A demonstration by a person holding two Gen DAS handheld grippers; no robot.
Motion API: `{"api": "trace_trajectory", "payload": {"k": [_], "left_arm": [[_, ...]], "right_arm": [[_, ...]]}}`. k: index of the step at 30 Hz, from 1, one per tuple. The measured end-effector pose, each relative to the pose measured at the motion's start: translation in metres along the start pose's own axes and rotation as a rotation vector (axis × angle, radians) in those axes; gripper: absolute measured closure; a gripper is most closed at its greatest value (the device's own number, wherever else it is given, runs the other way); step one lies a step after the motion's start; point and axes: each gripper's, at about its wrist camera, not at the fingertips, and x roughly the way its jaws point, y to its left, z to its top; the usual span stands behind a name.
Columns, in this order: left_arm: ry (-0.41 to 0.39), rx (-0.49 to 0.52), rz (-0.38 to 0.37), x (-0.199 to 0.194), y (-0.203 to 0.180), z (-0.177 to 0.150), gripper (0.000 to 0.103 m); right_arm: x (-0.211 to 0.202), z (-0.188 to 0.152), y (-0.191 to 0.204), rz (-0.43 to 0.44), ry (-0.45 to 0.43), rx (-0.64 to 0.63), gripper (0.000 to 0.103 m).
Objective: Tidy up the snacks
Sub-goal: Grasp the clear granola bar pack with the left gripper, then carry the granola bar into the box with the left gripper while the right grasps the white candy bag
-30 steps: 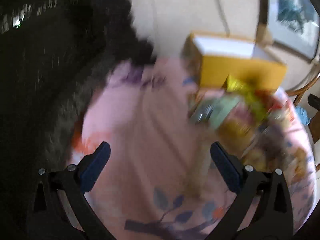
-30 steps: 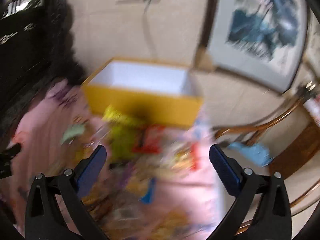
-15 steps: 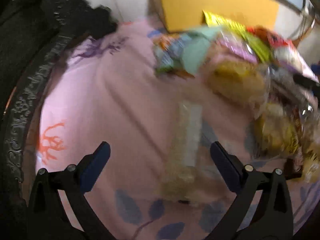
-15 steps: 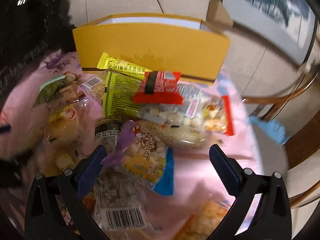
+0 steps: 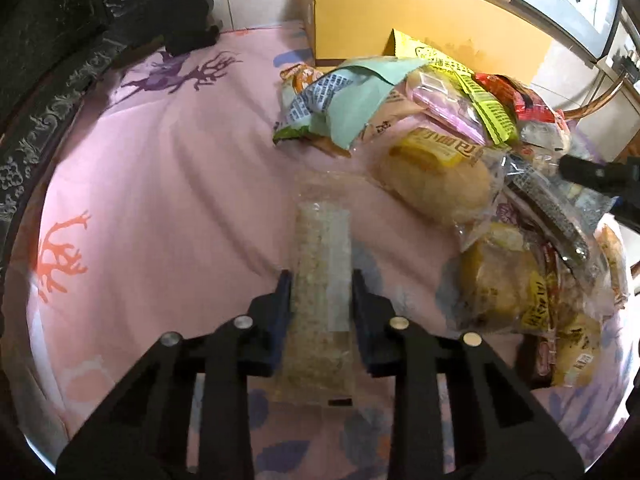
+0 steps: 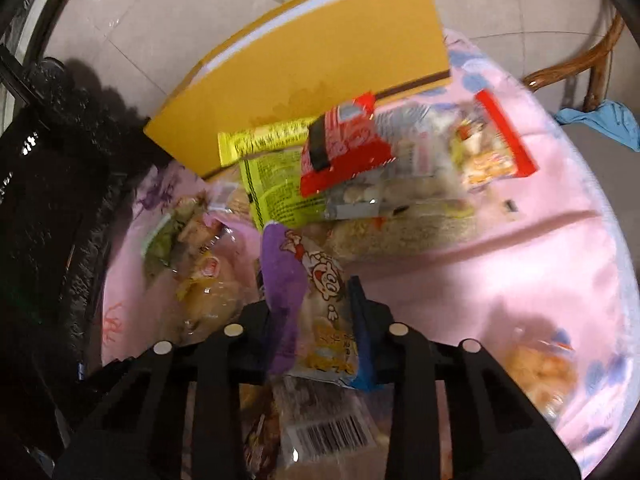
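- Left wrist view: half a second ago my left gripper stood wide open over the pink cloth; now its fingers have closed in on the long clear pack of pale crumbly snack, pressing it from both sides. The pack lies lengthwise on the tablecloth, near me and apart from the main snack heap to the right. I judge this a fresh grasp with the lift not yet begun, since the pack looks flat on the cloth.
- Only this view shows that pack and the bare left half of the table. It also catches a dark piece of the other tool at the far right edge, over the heap. The yellow box stands at the far side, just behind the heap; its opening is hidden here.
- Right wrist view: my right gripper was also open a moment ago and is now clenched on the purple cartoon bag, which rises between the fingers on the near part of the heap. Both tools closed together, so two snacks seem ready to go to the box.
- This view alone shows the box's white inner edge, the red packet leaning against it, and a barcoded wrapper under the gripper. The view is tilted and blurred, so I cannot tell whether the bag has left the heap.
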Motion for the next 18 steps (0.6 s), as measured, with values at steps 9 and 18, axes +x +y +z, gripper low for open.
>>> {"api": "trace_trajectory", "payload": {"k": [9,18], "left_arm": [[-0.031,-0.135,-0.009,-0.023,0.026,0.006,0.074],[-0.042,-0.139,-0.015,-0.043,0.031,0.013,0.074]], "right_arm": [[-0.046,0.003,0.003,-0.040,-0.058,-0.033,0.083],[-0.060,0.008,-0.023,-0.196,-0.036,-0.032,0.003]]}}
